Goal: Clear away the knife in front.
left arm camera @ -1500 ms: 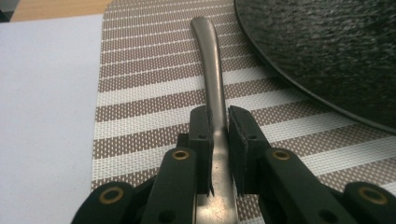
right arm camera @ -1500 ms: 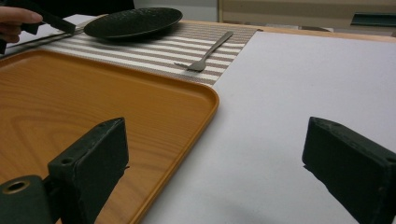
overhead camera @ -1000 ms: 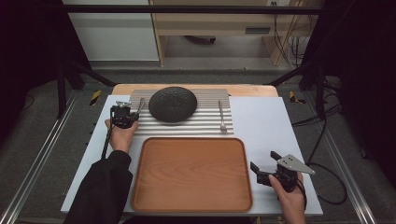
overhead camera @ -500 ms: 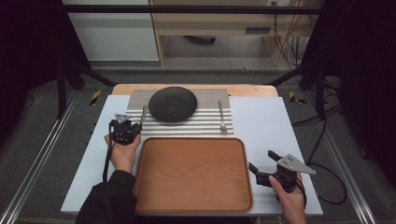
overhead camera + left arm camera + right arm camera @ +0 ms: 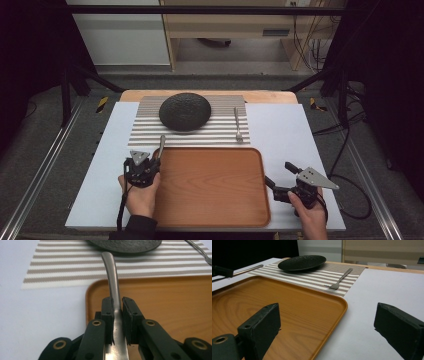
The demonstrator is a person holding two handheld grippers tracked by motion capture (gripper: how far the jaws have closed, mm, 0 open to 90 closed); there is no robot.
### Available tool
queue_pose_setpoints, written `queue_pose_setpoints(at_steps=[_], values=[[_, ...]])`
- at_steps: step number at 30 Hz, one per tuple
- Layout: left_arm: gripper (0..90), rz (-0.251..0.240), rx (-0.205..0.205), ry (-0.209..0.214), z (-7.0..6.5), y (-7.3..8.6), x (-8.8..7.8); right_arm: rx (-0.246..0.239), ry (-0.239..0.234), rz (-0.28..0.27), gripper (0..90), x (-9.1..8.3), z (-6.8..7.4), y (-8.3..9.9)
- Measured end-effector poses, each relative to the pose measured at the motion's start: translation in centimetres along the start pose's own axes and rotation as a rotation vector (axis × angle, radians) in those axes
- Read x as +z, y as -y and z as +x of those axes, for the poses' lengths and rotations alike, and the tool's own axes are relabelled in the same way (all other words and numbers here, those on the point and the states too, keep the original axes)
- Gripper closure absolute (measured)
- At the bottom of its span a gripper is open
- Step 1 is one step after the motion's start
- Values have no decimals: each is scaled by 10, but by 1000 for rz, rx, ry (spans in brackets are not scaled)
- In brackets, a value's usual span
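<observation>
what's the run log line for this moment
left claw: shut on utensil | over tray left edge | right claw: open

1. No text, label, brand, number or sign can be read in any view.

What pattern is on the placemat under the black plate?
Thin beige and white stripes on the placemat, clearest in the left gripper view.

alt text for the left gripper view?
The left gripper is shut on a metal utensil handle that juts over the corner of a wooden tray, toward a striped mat and a dark plate.
</observation>
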State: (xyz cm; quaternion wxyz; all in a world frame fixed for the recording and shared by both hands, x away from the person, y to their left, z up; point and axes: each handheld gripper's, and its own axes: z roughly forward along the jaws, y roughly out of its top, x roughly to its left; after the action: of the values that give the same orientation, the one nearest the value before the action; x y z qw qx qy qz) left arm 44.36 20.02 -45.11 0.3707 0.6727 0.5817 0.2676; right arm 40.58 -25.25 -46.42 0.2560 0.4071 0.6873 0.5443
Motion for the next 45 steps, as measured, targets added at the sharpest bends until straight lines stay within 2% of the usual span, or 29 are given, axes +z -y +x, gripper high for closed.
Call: queue_pose_setpoints(at_steps=[3,5,7,10,12,13,21,25,31,36,44,45], values=[[800,16,34,4,-9,9,-3,1,6,1,70,0,1,0],[800,5,17,-7,-12,14,-7,4,6,5,70,0,1,0],[800,11,31,-5,-15,18,-9,2,7,7,70,1,0,1],[800,19,15,1,-16,22,-11,2,4,10,70,1,0,1],[800,22,14,-1,-17,24,-11,3,5,8,70,1,0,1],[800,25,-4,3,-16,26,-12,2,4,8,70,0,0,1],[799,26,-14,11,-16,29,-14,1,3,11,70,1,1,1],[799,21,-28,2,-12,29,-16,4,6,7,69,0,0,1],[799,53,-58,-8,-5,34,-14,7,2,8,69,0,0,1],[799,57,-83,-8,-1,34,-13,9,2,8,69,0,0,1],[798,75,-76,-25,-4,33,-6,9,-1,6,68,0,0,1],[797,73,-85,-24,-5,33,-4,8,-1,6,68,0,-1,1]])
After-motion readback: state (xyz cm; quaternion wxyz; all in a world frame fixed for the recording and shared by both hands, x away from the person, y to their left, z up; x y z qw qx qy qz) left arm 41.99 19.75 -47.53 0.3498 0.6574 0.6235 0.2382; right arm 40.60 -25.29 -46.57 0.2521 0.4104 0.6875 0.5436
